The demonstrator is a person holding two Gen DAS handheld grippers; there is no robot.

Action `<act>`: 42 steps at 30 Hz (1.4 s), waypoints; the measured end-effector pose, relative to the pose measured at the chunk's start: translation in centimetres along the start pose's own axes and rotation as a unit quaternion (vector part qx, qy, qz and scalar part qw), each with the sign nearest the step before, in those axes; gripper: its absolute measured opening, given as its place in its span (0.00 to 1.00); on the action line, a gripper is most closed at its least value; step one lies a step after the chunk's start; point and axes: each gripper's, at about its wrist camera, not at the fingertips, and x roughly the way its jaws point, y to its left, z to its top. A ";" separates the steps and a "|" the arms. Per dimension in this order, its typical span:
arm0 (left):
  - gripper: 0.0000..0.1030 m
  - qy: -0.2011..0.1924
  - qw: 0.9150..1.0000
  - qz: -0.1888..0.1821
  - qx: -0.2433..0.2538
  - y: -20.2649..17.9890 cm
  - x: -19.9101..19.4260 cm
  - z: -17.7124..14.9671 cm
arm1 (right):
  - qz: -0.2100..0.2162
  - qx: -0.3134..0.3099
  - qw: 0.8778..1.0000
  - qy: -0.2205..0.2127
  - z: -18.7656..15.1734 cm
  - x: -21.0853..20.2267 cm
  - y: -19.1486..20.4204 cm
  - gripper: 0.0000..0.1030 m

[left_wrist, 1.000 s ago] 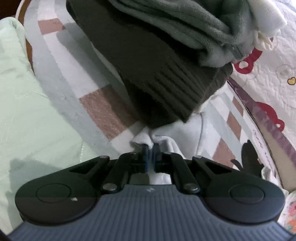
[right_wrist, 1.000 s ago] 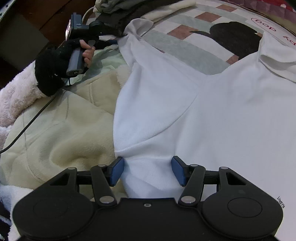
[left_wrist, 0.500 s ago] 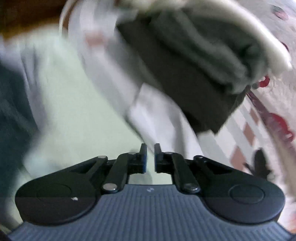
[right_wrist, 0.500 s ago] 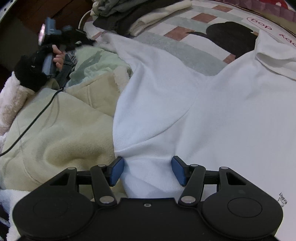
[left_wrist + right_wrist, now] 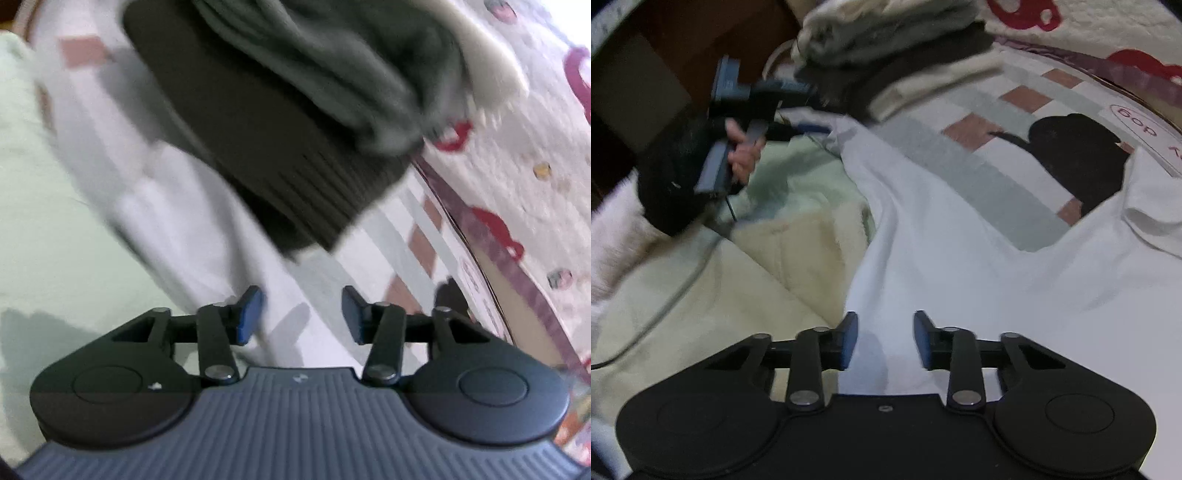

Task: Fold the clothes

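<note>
Since a second ago your left tongs (image 5: 301,314) have let go of the white cotton garment's sleeve tip (image 5: 177,206) and now stand wide apart, empty, just above that sleeve. Your right tongs (image 5: 884,341) have narrowed somewhat yet remain parted, nothing gripped, resting over the garment's body.

White garment (image 5: 997,280) lies flat on the checked bedspread (image 5: 990,147). In the right wrist view, sleeve's long axis runs from 5 o'clock up to 11 o'clock, ending beside the stack of folded dark knitwear (image 5: 886,48).

From the left tongs, sleeve cloth lies at 10–11 o'clock, close. Left hand is nearer the cuff; judged best placed to regrasp it. Left view blurred; cuff edge unclear.
</note>
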 end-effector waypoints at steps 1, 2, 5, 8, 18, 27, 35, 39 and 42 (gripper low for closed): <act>0.47 0.007 1.000 0.019 0.016 -0.5 0.8 -0.3 | -0.010 -0.006 1.000 0.004 0.1 0.7 0.4 0.30; 0.47 0.008 0.999 0.037 0.036 -1.0 1.5 -0.7 | -0.021 -0.013 1.000 0.007 0.3 1.3 0.7 0.31; 0.50 -0.003 0.994 0.067 0.090 -2.6 2.2 -1.5 | -0.023 -0.016 1.000 0.001 0.6 1.8 1.2 0.31; 0.53 -0.019 0.994 0.063 0.085 -2.5 2.4 -1.7 | 0.004 0.007 1.000 -0.004 0.5 1.3 0.6 0.41; 0.02 -0.031 0.991 0.028 0.129 -2.7 2.9 -1.4 | 0.035 0.028 0.998 0.041 -0.3 2.5 -0.1 0.34; 0.02 -0.220 0.962 -0.005 0.160 -5.5 -7.1 -0.9 | 0.061 -0.006 0.998 -0.022 0.0 -0.6 0.6 0.05; 0.02 -0.135 0.976 0.148 0.080 -1.3 -4.6 -0.2 | 0.104 0.024 0.994 0.000 0.0 0.9 0.9 0.04; 0.02 -0.177 0.966 0.160 0.099 -2.4 -5.9 -0.4 | 0.123 0.010 0.992 -0.008 0.1 0.6 1.3 0.05; 0.02 -0.162 0.961 0.185 0.124 -2.6 -5.5 -0.6 | 0.140 0.007 0.990 -0.014 0.4 0.2 1.4 0.05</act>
